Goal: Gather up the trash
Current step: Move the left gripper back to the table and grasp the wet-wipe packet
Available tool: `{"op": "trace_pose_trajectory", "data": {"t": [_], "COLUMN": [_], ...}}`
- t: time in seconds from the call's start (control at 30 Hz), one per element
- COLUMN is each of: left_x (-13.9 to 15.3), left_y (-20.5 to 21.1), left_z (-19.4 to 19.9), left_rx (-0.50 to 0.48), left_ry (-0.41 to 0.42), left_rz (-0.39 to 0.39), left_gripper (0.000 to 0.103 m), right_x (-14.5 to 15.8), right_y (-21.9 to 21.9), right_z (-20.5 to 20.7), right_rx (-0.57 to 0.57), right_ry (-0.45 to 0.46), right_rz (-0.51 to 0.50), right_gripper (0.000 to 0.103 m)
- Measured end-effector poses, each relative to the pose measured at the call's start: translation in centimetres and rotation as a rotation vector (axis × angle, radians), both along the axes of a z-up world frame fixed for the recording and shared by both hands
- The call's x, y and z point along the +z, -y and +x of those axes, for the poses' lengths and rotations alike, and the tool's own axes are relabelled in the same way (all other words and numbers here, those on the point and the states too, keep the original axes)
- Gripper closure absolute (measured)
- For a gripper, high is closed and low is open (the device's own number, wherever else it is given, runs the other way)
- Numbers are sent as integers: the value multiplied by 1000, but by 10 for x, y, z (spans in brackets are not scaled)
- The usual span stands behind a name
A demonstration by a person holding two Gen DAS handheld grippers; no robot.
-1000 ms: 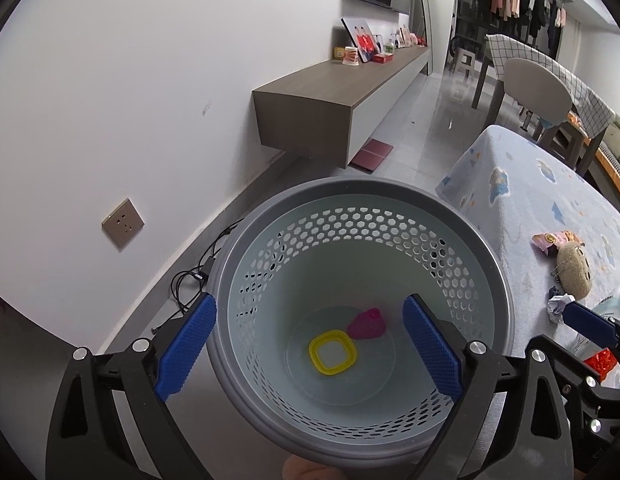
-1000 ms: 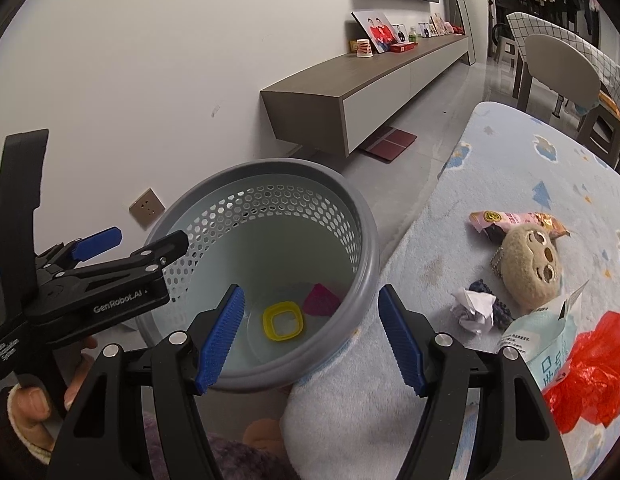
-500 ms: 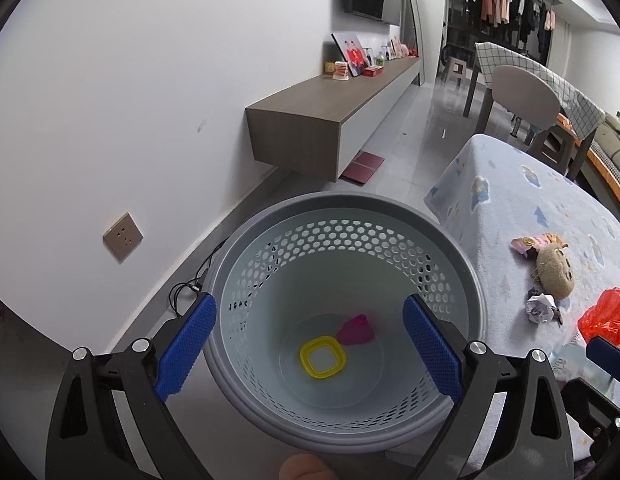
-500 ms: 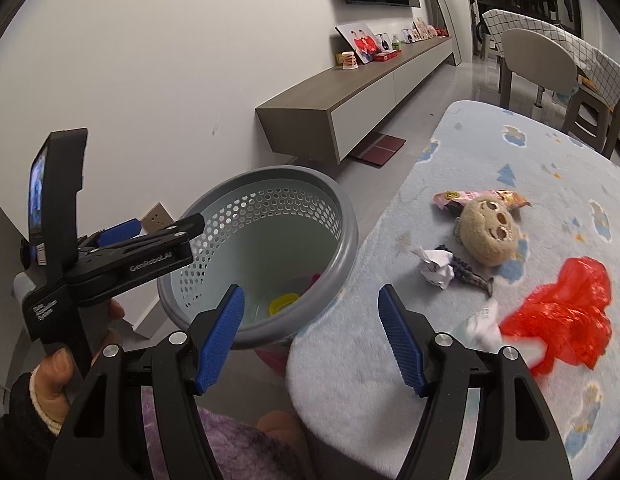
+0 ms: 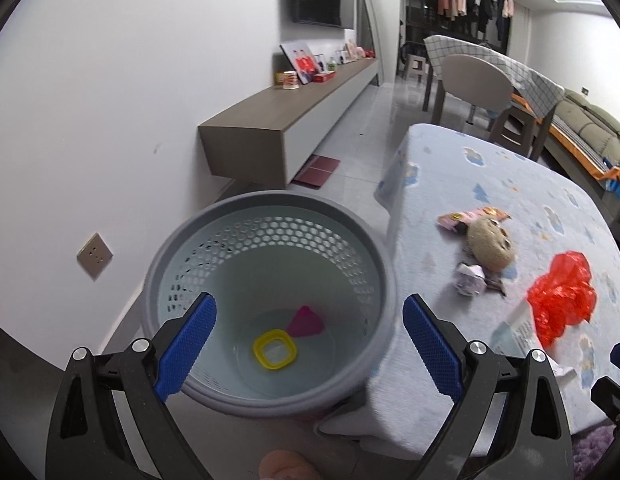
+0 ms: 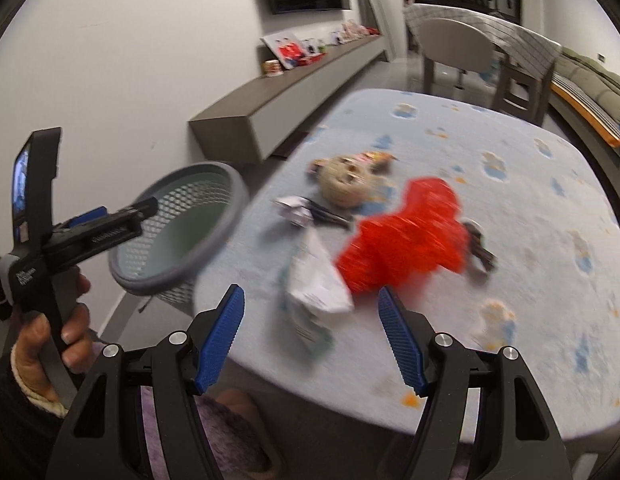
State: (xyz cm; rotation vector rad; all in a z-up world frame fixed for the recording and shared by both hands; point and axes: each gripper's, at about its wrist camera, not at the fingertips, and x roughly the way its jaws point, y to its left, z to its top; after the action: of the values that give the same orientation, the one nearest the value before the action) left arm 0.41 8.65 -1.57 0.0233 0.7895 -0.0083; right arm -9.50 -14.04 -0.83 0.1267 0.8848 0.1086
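A grey perforated bin (image 5: 214,236) stands on the floor beside the table; it also shows in the right wrist view (image 6: 214,184). A yellow square ring (image 5: 274,355) and a pink piece (image 5: 306,322) lie inside. My left gripper (image 5: 308,346) is open and empty above the bin's near rim. My right gripper (image 6: 310,336) is open and empty above the table's near edge, just short of a white wrapper (image 6: 315,280). A red plastic bag (image 6: 405,236), a crumpled paper ball (image 6: 292,210), a pink snack wrapper (image 5: 469,218) and a round plush toy (image 6: 345,180) lie on the table.
The table has a light blue patterned cloth (image 6: 529,208). A wall shelf unit (image 5: 286,128) runs behind the bin. Chairs (image 5: 473,80) and a sofa (image 5: 589,124) stand beyond the table. A wall socket (image 5: 94,256) is left of the bin.
Both grippers have pulled back from the bin and turned right toward the table. The right view now centres on the trash on the cloth, blurred by motion. Both stay open.
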Motion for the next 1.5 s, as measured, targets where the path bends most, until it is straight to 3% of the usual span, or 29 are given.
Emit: {"op": "trace_pose_trajectory", "data": {"t": [0.27, 0.47, 0.83, 1.17, 1.5], "left_x": [-5, -11, -18, -19, -32], "left_y": [47, 82, 135, 153, 169], "left_z": [-23, -40, -59, -57, -40], "left_rx": [-92, -154, -214, -203, -200], "left_ry": [-24, -49, -79, -93, -149], "left_rz": [-19, -24, -16, 5, -23], "left_gripper": [10, 10, 10, 10, 10], "right_x": [-21, -22, -23, -25, -28], "right_y": [60, 80, 101, 123, 130], "right_z": [-30, -45, -53, -57, -58], "right_rx": [-154, -207, -201, -214, -211], "right_ry": [-39, -14, 20, 22, 24], "right_rz": [-8, 2, 23, 76, 115], "right_gripper": [36, 36, 36, 36, 36]}}
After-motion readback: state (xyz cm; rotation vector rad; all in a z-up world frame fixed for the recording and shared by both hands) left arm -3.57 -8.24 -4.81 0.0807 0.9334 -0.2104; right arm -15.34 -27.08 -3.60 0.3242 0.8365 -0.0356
